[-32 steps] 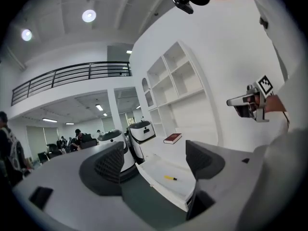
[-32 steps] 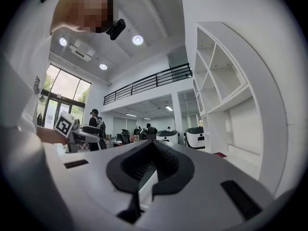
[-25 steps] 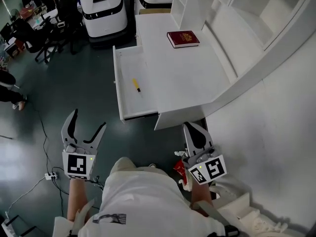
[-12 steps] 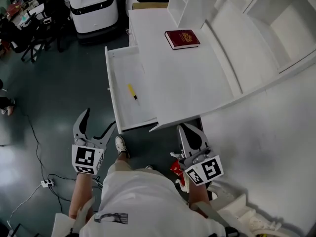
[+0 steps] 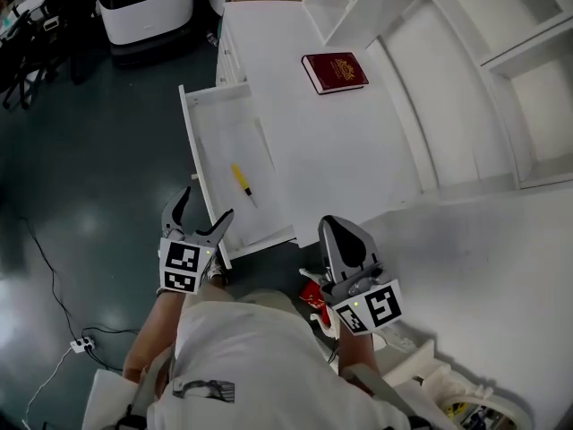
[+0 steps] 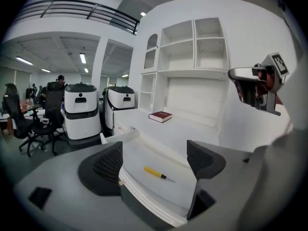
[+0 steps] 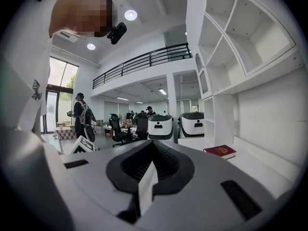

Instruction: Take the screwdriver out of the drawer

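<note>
My left gripper (image 5: 206, 206): jaws wide apart, nothing held, hovering just off drawer's near front corner, aimed into drawer. Drawer (image 5: 201, 128) stands open at left side of table (image 5: 349, 159). Screwdriver (image 5: 242, 182), yellow handle, lies flat on drawer floor toward near end, apart from my gripper. Red book (image 5: 335, 71) on table, right of drawer's far end. My right gripper (image 5: 338, 228): jaws pressed together, right of drawer, below table edge; thin pale strip at seam, cannot tell what.
</note>
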### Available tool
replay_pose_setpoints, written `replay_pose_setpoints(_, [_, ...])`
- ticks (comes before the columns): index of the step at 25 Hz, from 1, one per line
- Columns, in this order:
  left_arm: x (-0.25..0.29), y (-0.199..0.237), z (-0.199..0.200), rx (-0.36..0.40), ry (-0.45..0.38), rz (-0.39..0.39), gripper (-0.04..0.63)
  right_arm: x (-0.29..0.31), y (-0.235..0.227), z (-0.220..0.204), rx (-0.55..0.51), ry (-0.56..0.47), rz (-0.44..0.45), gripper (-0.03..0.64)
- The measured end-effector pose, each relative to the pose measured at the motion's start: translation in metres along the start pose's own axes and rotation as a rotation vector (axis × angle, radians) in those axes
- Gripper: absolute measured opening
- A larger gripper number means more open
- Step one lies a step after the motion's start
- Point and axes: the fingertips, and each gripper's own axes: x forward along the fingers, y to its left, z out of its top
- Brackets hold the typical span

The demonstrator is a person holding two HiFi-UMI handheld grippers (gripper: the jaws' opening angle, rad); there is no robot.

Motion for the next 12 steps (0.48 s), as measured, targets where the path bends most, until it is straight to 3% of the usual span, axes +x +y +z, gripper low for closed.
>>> replay_pose_setpoints(7, [0.071, -0.006, -0.033, -0.113, 0.127, -0.111, 0.402, 0.024, -0.008, -0.005, 0.021, 0.043, -0.062, 0.009])
replay_pose_setpoints(12, [0.117, -0.007, -0.049, -0.154, 0.188, -0.081, 0.402, 0.025, -0.035, -0.016, 0.055, 0.063, -0.070, 0.009])
